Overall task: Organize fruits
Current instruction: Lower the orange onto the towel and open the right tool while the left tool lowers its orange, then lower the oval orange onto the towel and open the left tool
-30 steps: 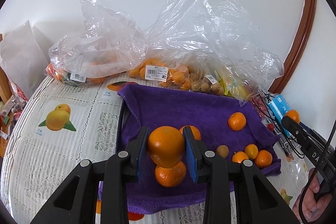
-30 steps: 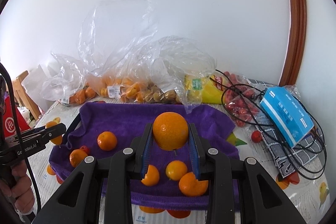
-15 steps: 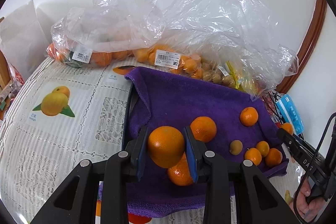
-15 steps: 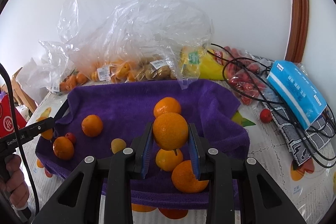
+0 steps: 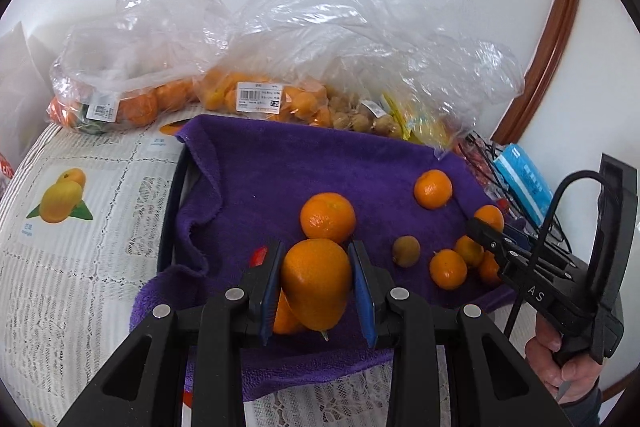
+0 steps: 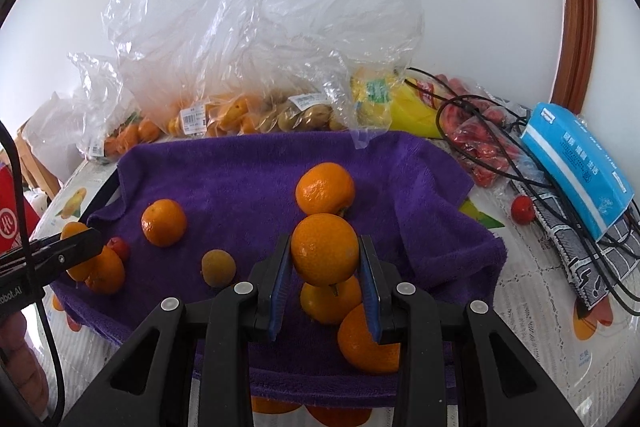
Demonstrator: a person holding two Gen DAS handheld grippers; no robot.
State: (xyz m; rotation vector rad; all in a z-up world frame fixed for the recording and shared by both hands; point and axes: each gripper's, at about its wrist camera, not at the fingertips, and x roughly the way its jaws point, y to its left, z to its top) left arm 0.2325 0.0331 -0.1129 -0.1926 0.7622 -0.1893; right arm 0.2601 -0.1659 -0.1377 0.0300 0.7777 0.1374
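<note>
My left gripper [image 5: 316, 291] is shut on an orange [image 5: 316, 281], held low over the near left part of the purple towel [image 5: 320, 163]. My right gripper [image 6: 325, 279] is shut on another orange [image 6: 325, 249] over the towel's near right part [image 6: 240, 179]. Several loose oranges lie on the towel, one in the middle [image 5: 328, 217] [image 6: 325, 189], one at the far side [image 5: 433, 189] [image 6: 164, 222]. A small brownish fruit [image 5: 406, 251] [image 6: 218, 268] lies among them. The right gripper shows at the right of the left wrist view [image 5: 486, 231].
Clear plastic bags of oranges [image 5: 256, 95] and small brown fruit [image 6: 304, 115] stand behind the towel against the wall. A blue tissue pack [image 6: 576, 151], black cables [image 6: 500, 131] and a bag of red fruit [image 6: 480, 139] lie to the right. A lace tablecloth [image 5: 60, 267] covers the table.
Both grippers have moved forward and down toward the towel, each still holding its orange. The loose oranges have not moved.
</note>
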